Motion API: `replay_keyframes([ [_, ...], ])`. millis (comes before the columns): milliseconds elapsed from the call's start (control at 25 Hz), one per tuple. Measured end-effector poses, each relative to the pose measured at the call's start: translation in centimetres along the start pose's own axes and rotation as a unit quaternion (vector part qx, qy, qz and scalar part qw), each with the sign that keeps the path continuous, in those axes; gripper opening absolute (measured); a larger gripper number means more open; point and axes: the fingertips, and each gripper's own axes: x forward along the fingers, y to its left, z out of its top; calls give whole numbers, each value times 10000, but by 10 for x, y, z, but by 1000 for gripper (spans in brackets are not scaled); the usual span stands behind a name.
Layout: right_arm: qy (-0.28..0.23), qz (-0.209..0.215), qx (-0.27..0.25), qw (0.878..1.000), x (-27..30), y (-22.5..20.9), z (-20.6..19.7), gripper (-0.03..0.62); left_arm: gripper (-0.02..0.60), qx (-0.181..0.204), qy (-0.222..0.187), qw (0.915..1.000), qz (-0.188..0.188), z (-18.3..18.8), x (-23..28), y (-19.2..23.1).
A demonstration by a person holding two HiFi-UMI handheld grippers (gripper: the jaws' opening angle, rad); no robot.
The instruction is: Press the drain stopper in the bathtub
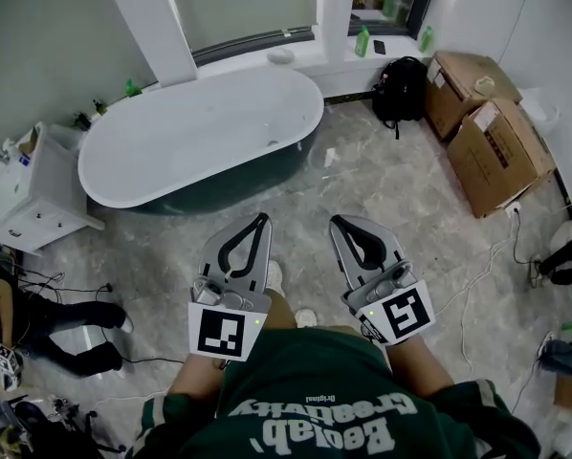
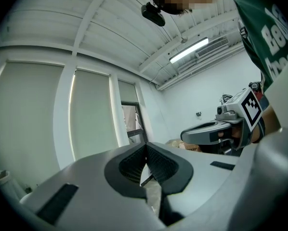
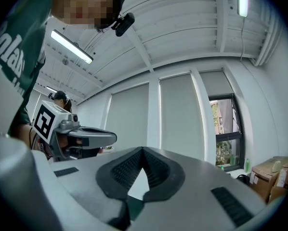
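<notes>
left gripper (image 1: 257,223) and right gripper (image 1: 339,224) fingers closed, empty, well short of bathtub (image 1: 200,132). stopper not seen; step closer, find it, press straight down with closed tip.

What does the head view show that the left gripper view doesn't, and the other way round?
Only the head view shows the white bathtub, the black backpack and the white cabinet. Only the left gripper view shows the ceiling, its tube light and the tall window blinds. Both show the left gripper and right gripper, each shut and empty, and the person's green shirt.
</notes>
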Motion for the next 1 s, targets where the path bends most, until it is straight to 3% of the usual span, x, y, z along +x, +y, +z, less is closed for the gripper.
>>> replay_keyframes([
  [480, 67, -54, 101, 9999, 54, -37, -37, 11, 9, -129, 167, 9998, 72, -42, 48, 39],
  [1000, 233, -262, 129, 9993, 204, -105, -59, 12, 9, -328, 250, 9991, 128, -87, 165, 175],
])
